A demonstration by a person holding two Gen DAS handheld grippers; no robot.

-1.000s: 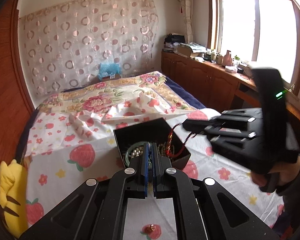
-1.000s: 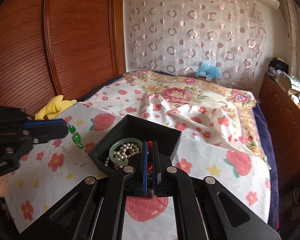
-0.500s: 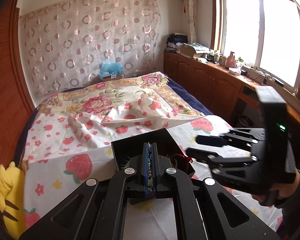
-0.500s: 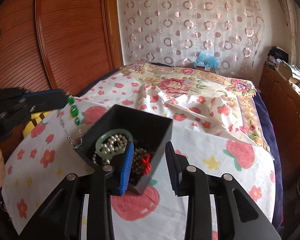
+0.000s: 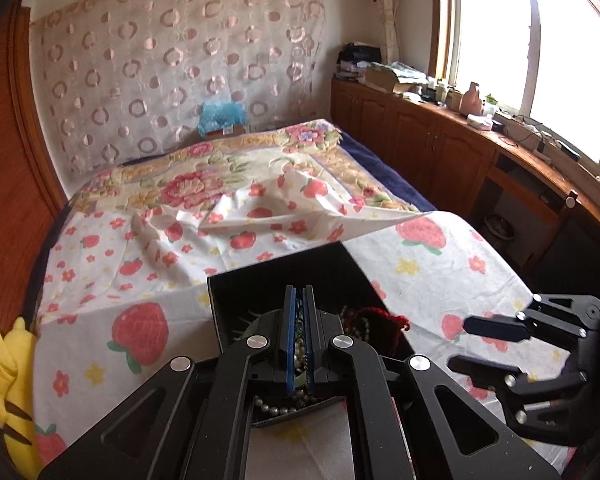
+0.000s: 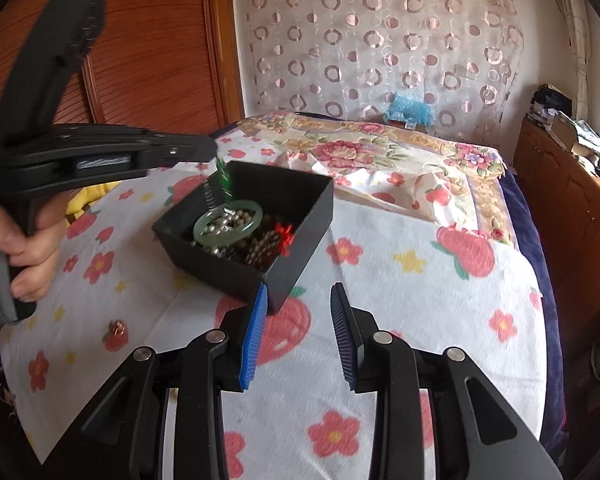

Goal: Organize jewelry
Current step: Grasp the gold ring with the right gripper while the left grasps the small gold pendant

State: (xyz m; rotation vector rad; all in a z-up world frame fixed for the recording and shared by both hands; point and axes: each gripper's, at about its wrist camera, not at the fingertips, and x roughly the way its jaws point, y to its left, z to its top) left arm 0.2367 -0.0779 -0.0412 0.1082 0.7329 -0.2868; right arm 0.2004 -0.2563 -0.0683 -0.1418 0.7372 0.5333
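A black box (image 6: 300, 248) sits on the strawberry-print cloth and holds a jade bangle (image 6: 228, 226), pearls (image 5: 276, 408), dark beads and a red cord bracelet (image 6: 284, 236). My left gripper (image 6: 208, 151) hovers over the box's far left corner, shut on a green bead chain (image 6: 222, 172). The chain's silver end dangles into the box. In the left wrist view the left gripper (image 5: 299, 292) shows the green beads pinched between its blue pads. My right gripper (image 6: 298, 294) stands open at the box's near corner, with nothing between its fingers. It appears again as the right gripper (image 5: 492, 346) beside the box.
A small copper-coloured trinket (image 6: 118, 326) lies on the cloth left of the box. A person's hand (image 6: 16, 248) grips the left handle. A yellow plush toy (image 5: 8, 380) lies at the bed's left edge, and wooden cabinets (image 5: 420, 128) run along the right.
My right gripper opened, left the red cord bracelet in the box and drew back toward the near corner. My left gripper carried the green bead chain over the box and lower.
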